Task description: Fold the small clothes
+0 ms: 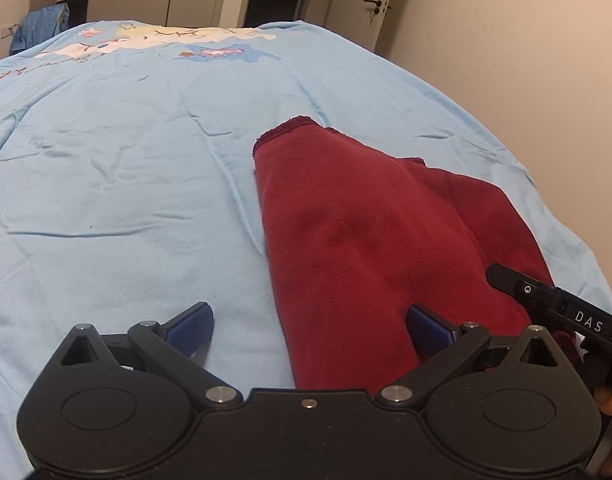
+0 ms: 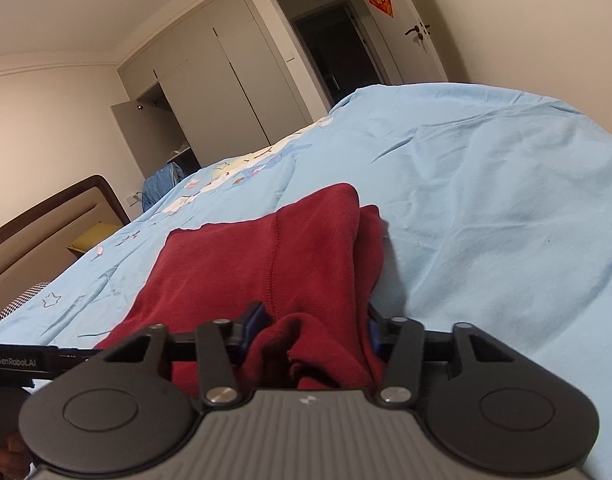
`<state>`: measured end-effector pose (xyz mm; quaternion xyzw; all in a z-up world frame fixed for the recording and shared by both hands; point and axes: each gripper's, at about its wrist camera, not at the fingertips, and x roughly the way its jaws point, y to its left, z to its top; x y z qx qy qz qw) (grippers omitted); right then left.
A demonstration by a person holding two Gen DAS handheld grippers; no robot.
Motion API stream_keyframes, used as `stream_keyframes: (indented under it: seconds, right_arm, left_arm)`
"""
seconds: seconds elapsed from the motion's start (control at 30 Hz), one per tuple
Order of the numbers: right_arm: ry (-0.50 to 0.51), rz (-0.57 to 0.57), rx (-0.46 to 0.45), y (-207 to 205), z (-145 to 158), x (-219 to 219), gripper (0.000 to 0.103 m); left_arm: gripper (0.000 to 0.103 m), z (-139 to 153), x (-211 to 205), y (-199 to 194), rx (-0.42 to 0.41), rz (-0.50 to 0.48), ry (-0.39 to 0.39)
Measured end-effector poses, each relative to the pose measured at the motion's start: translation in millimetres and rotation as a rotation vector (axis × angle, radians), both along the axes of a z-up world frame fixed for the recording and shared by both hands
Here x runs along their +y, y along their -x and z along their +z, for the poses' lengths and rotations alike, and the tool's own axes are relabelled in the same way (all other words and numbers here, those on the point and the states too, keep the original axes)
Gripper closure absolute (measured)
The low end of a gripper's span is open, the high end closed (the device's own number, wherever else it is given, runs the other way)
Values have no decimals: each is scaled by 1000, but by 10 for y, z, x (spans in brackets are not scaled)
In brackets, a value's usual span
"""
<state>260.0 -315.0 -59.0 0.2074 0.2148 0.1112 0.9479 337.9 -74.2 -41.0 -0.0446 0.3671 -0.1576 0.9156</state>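
A dark red garment (image 1: 358,236) lies partly folded on the light blue bedsheet (image 1: 126,184), its hemmed end pointing away from me. My left gripper (image 1: 310,326) is open low over the sheet. Its right blue pad (image 1: 430,328) rests above the cloth's near part, and its left pad (image 1: 190,326) is over bare sheet. In the right wrist view the red garment (image 2: 266,256) runs forward, with a stitched seam down its middle. My right gripper (image 2: 314,328) is shut on a bunched near edge of it, and cloth fills the gap between the fingers.
The bed carries a cartoon print (image 1: 154,40) near its far end. A wooden headboard (image 2: 46,216) and a yellow pillow (image 2: 92,236) are at the left. A wardrobe (image 2: 210,72) with an open door, a dark doorway (image 2: 334,48) and a blue cloth (image 1: 42,26) stand beyond the bed.
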Motion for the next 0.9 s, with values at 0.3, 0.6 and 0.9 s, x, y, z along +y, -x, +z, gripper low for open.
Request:
stream_keyframes:
  seconds: [0.3, 0.6, 0.9]
  right_arm:
    - [59, 0, 5, 42, 106, 72, 65]
    - [60, -20, 8, 25, 116, 98, 69]
    - [189, 7, -131, 161, 473, 347, 74]
  left_arm:
    - [1, 19, 132, -106, 22, -44, 65]
    - [10, -34, 151, -291, 47, -126, 112]
    - [74, 187, 50, -216, 4, -128, 112]
